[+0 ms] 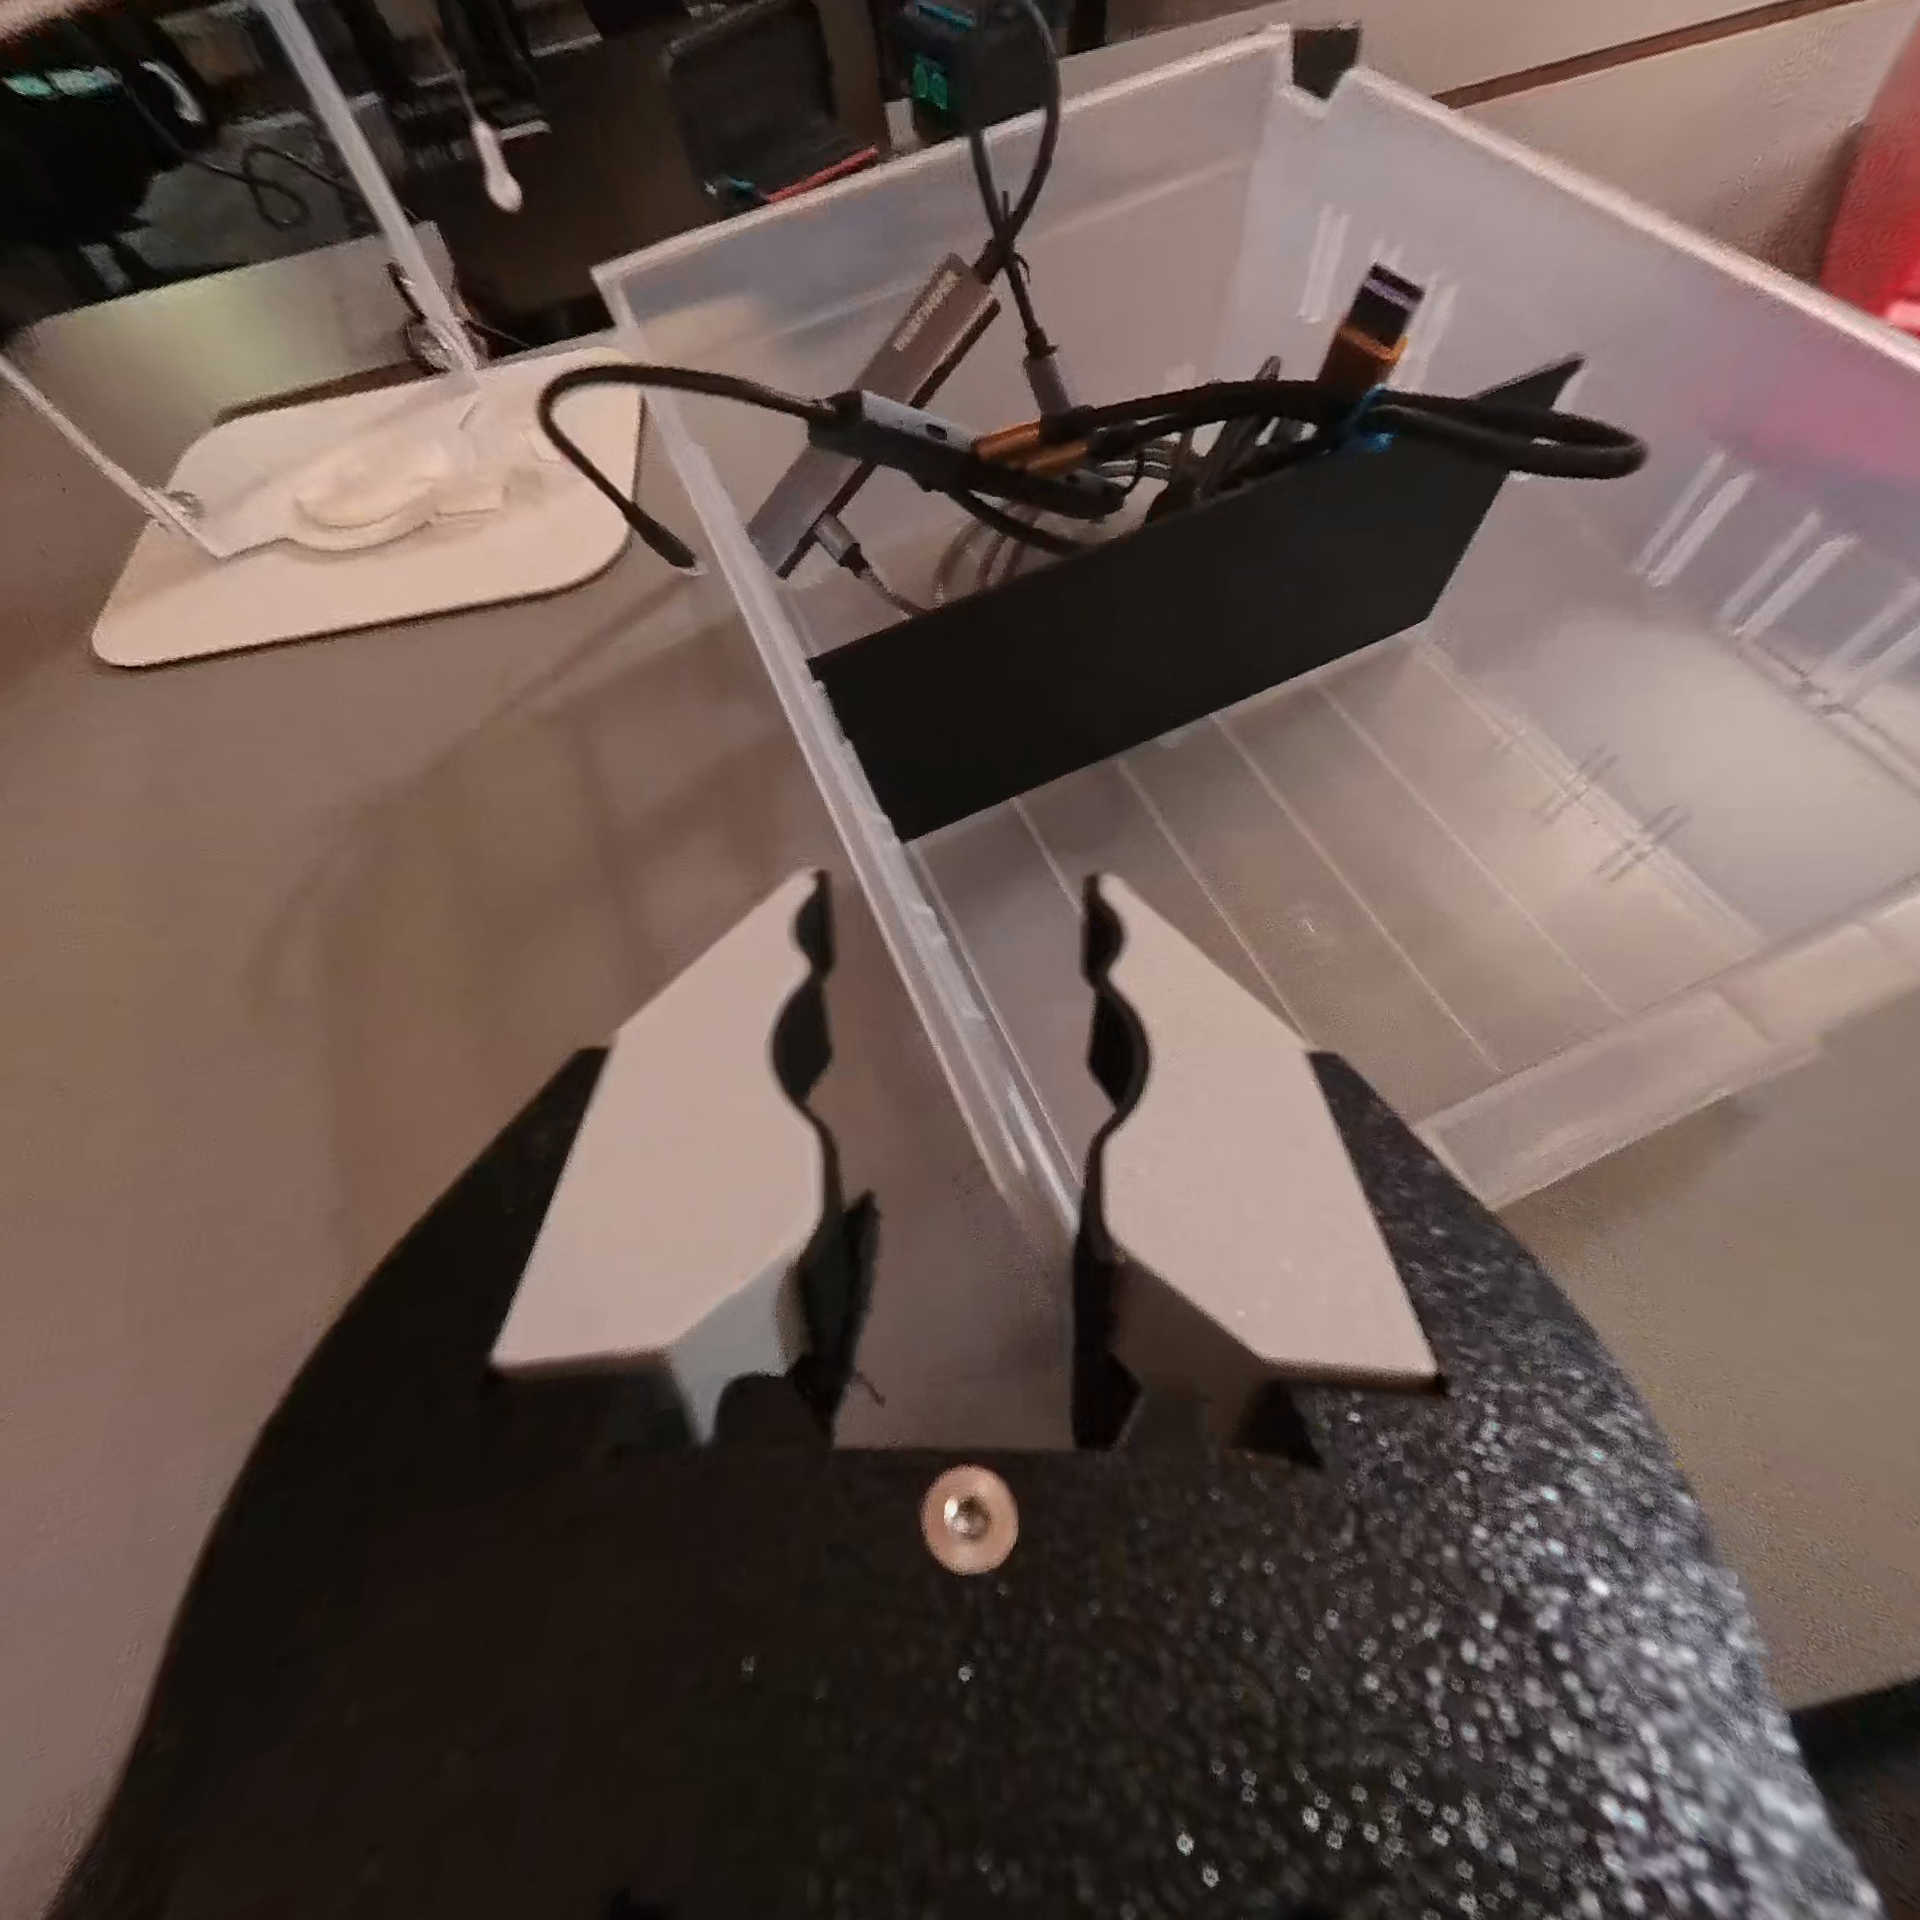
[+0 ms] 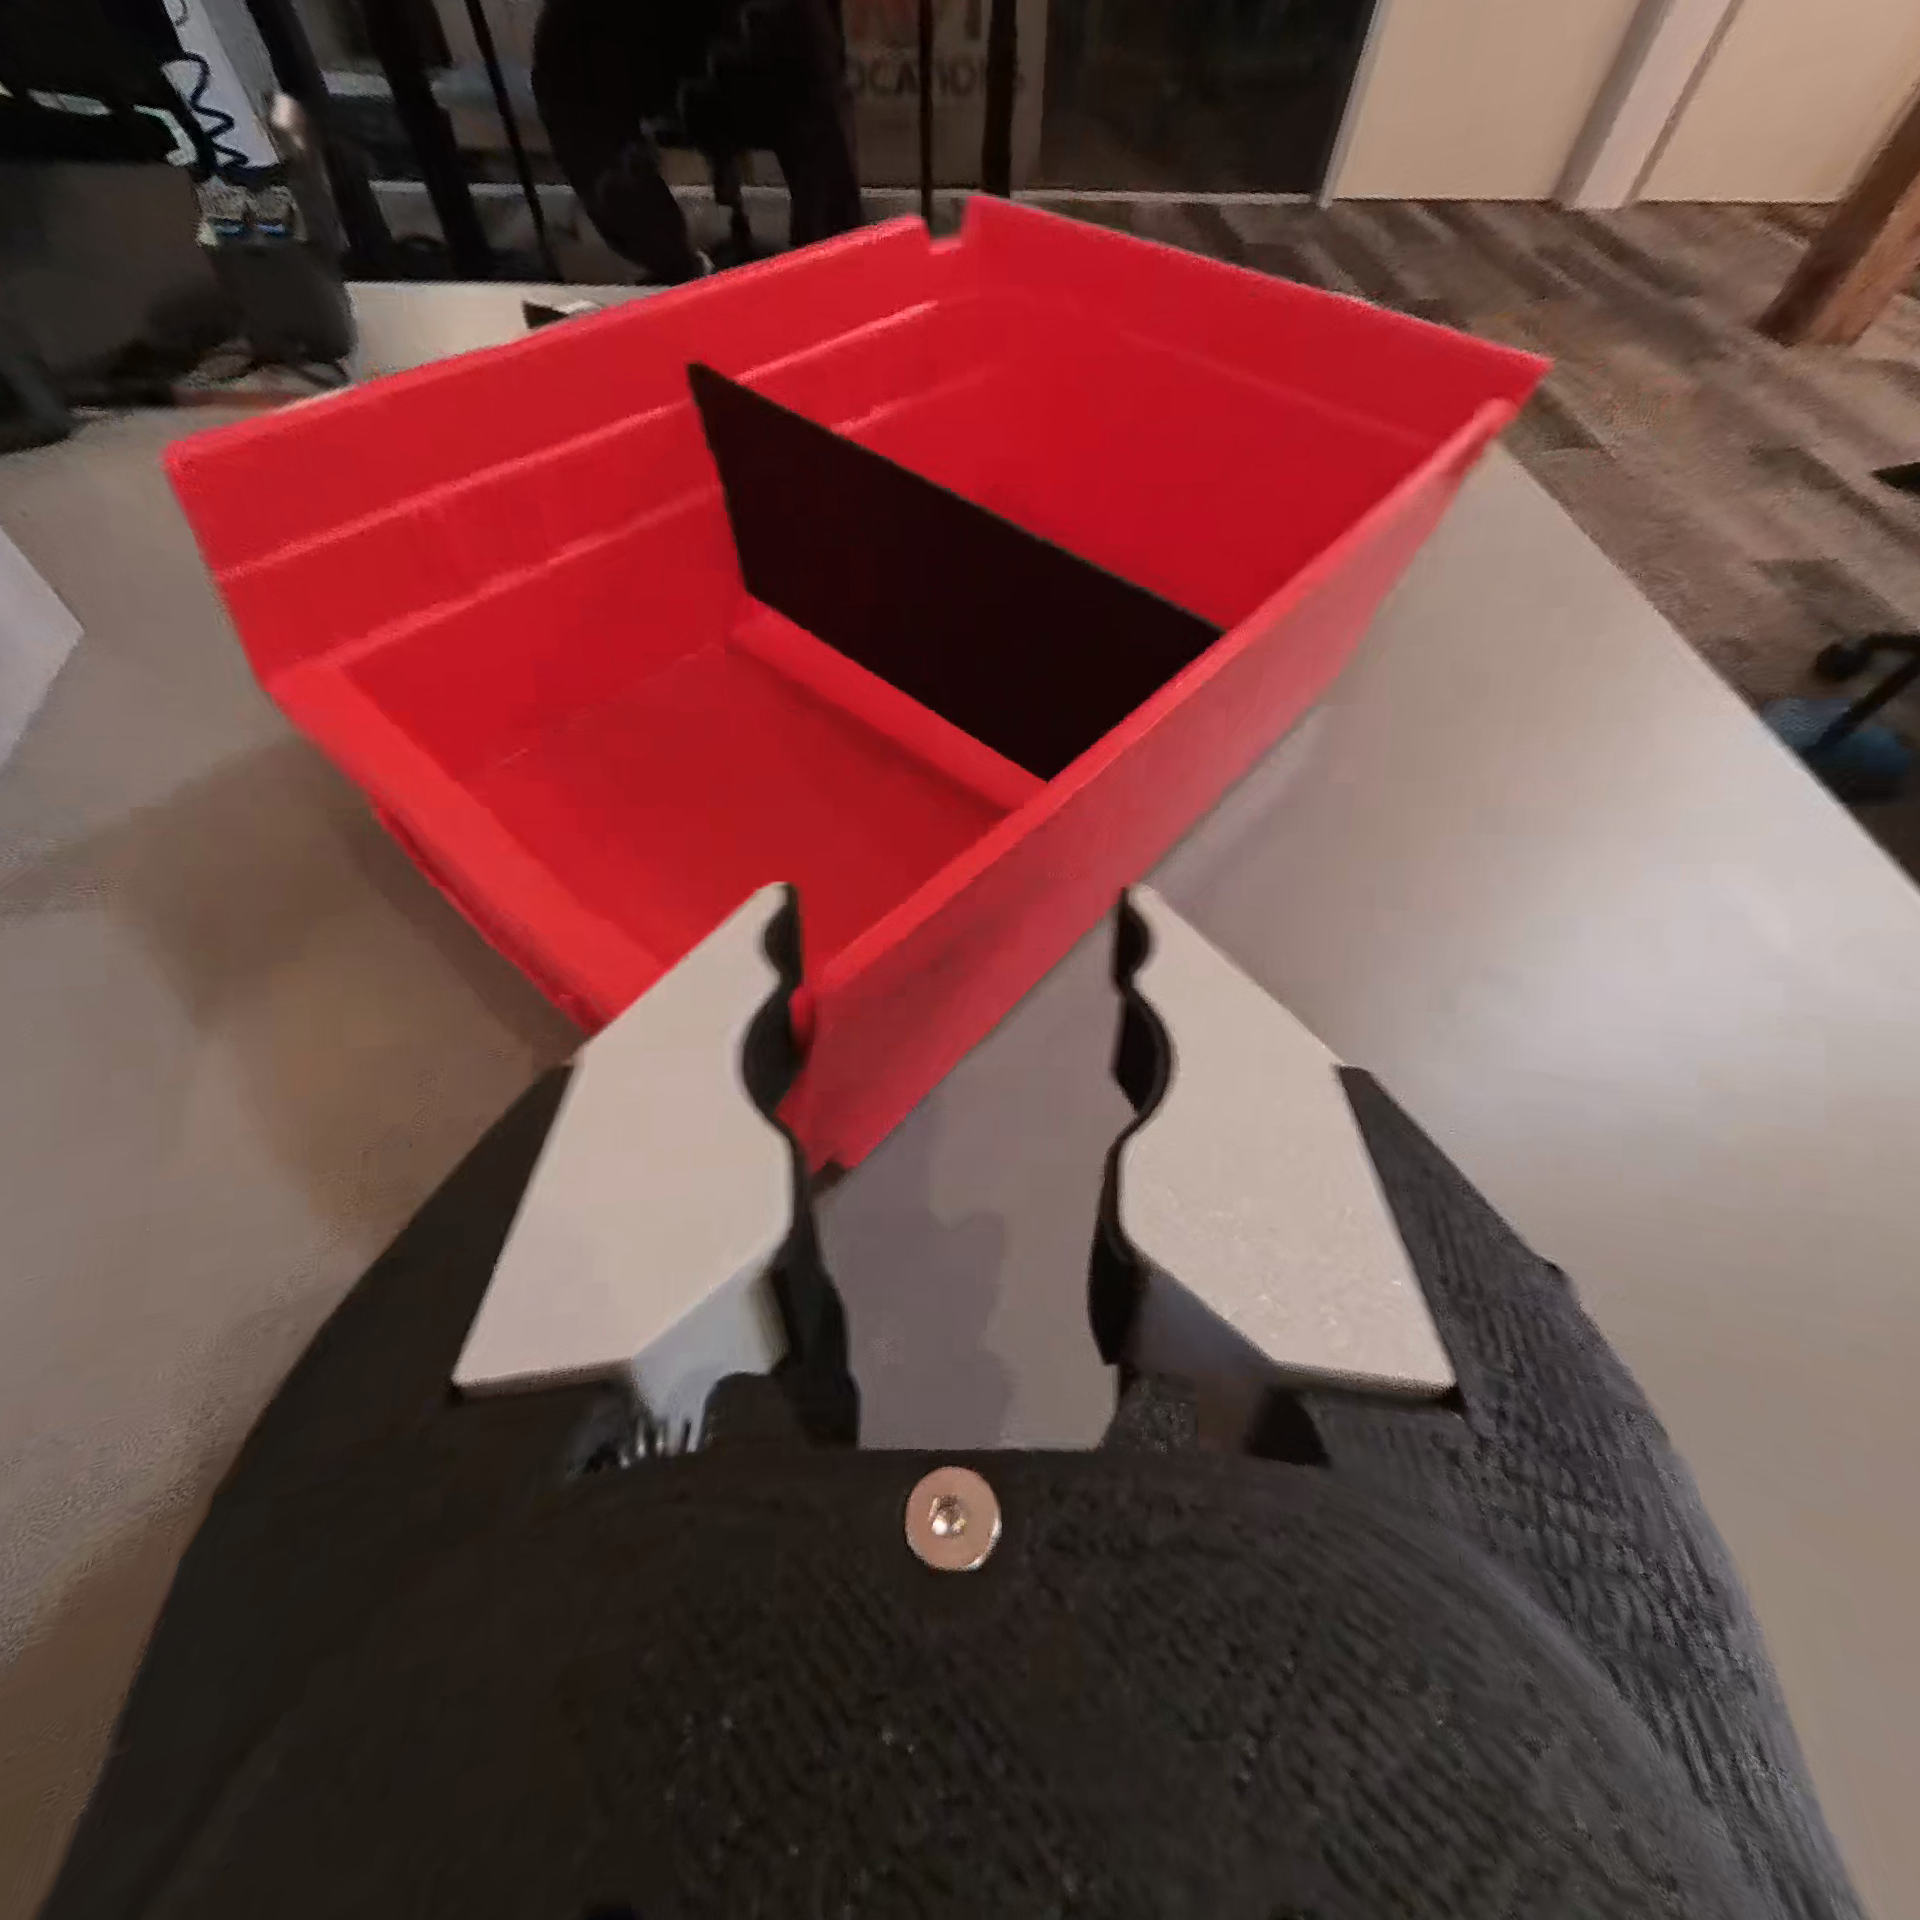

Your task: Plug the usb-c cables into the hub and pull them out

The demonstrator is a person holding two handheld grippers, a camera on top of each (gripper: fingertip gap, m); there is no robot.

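In the left wrist view, the left claw [image 1: 956, 894] is spread wide and holds nothing, poised over the near side wall of a clear plastic bin [image 1: 1455, 935] on the beige counter [image 1: 364, 935]. A black divider [image 1: 1143, 644] splits the bin. Behind it, in the far compartment, lie the grey hub [image 1: 883, 405] and a tangle of dark cables [image 1: 1299, 426], some with orange plugs; one cable [image 1: 603, 447] loops out over the bin's left wall. A white mat [image 1: 364, 561] lies to the left.

In the right wrist view, the right claw [image 2: 956, 904] is likewise wide and holds nothing, at the near corner of a red bin [image 2: 1039, 468] with a black partition [image 2: 935, 582] across it.
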